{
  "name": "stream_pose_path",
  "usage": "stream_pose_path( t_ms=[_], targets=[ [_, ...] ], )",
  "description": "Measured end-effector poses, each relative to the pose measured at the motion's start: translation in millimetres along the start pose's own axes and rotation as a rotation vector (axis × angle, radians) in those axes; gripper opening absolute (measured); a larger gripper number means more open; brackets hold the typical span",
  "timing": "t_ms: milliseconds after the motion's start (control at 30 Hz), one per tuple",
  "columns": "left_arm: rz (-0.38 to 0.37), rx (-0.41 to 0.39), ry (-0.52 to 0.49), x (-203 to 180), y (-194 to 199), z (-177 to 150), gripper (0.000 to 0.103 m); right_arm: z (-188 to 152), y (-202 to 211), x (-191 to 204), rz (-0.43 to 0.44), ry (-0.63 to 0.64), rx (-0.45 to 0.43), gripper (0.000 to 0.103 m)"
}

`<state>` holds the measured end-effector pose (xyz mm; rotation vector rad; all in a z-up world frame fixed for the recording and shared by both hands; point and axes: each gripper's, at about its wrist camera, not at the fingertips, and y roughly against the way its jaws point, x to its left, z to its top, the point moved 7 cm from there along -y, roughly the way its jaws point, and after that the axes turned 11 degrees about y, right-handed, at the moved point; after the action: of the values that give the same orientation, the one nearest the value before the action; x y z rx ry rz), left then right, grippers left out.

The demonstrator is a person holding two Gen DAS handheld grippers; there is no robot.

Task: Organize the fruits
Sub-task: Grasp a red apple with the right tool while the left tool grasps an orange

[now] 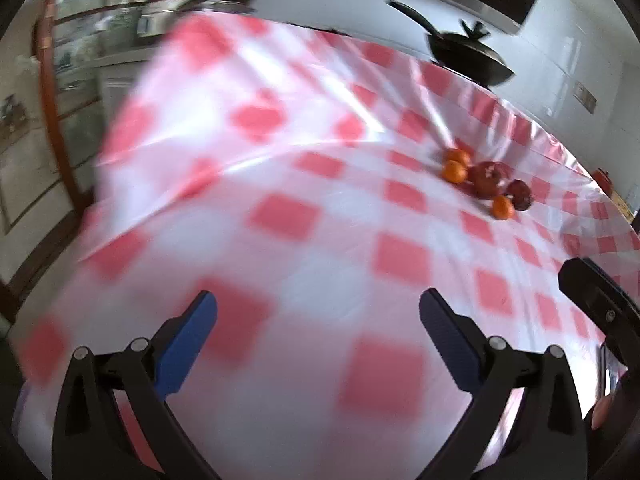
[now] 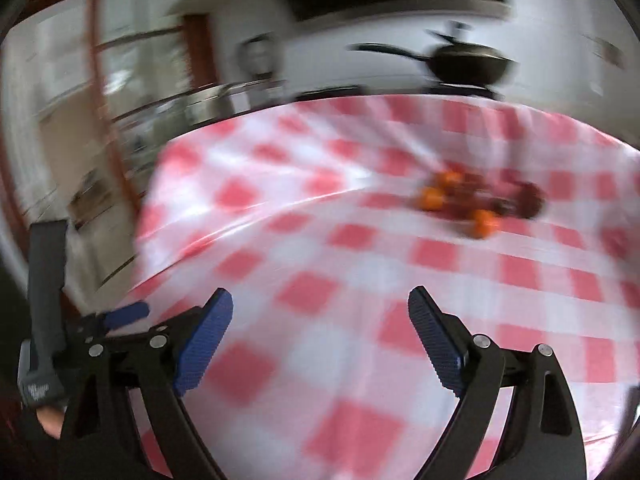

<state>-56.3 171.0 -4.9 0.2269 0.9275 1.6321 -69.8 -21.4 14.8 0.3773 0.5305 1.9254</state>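
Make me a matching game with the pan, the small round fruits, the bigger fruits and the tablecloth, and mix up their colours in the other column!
Things:
1. pan
2. small round fruits
3. bigger fruits
4. tablecloth

Colours:
A. pink and white checks
B. orange
C. black
D. dark red

Right pairs: 1-C, 2-B, 3-D, 4-A.

White wall (image 1: 360,4); glass-fronted cabinet (image 1: 76,64)
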Motion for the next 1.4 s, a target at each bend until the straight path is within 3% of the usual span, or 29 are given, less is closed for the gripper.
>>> stream_pose_path(
  t_ms=[167, 300, 500, 767, 1033, 1167, 1400],
  targets=[
    [-0.076, 0.054, -0.036, -64.9, -52.8, 11.2, 0.101, -6.3, -21.8, -80.0, -0.154, -0.134, 0.053, 0.087],
    [-0.118, 0.054, -0.090, -116.7, -87.9, 14.7, 0.101, -16.1, -40.5, -130.4, -0.245, -0.222, 0.110, 0.087],
    [-0.193, 0.087, -0.118, -151.9, -106.3, 16.3, 0.101, -9.7, -68.7, -177.9, -0.346, -0.257, 0.172, 0.087],
    [-0.276, 0.109, 0.016, -135.0, -106.9, 21.0, 0.101, -9.5, -85.7, -228.8, -0.422, -0.366, 0.182, 0.087],
    [-0.329, 0.121, -0.023, -142.0, -101.5, 17.0, 0.101, -9.2, -108.8, -260.6, -0.393, -0.392, 0.176, 0.087],
    [-0.342, 0.116, -0.034, -143.5, -99.3, 15.9, 0.101, 10.4, -129.6, -270.0, -0.406, -0.340, 0.168, 0.087],
    [-0.363, 0.142, 0.015, -136.4, -101.6, 17.8, 0.101, 16.3, -158.8, -274.4, -0.409, -0.310, 0.242, 0.076]
  ],
)
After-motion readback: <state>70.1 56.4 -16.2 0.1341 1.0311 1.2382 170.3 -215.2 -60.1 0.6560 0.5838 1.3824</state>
